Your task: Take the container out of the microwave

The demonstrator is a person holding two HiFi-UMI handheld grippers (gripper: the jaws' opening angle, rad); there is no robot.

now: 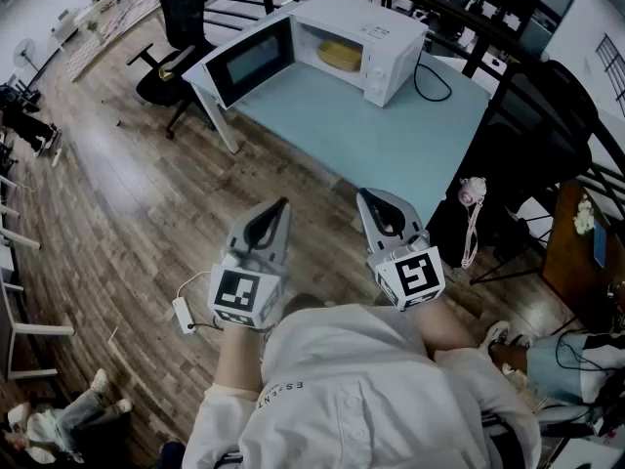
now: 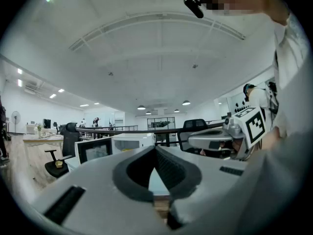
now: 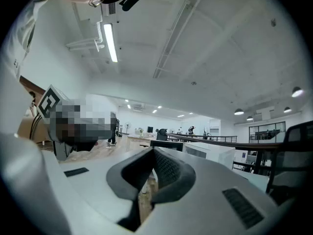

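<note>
A white microwave [image 1: 366,42] stands at the far end of a light blue table [image 1: 391,145], with its door [image 1: 249,62] swung open to the left. Inside it sits a yellow container [image 1: 339,55]. Both grippers are held close to the person's body, well short of the table's near edge and far from the microwave. My left gripper [image 1: 284,201] is shut with nothing in it, and so is my right gripper [image 1: 361,191]. In the left gripper view the jaws meet at the tip of the left gripper [image 2: 155,148], with the microwave [image 2: 129,142] beyond them. The right gripper view shows the right gripper [image 3: 154,151] closed and empty.
A black office chair [image 1: 166,66] stands left of the table on the wooden floor. A power strip [image 1: 184,313] lies on the floor by my left gripper. A dark chair [image 1: 547,115] and a pink object [image 1: 473,191] are at the table's right. A black railing runs behind the microwave.
</note>
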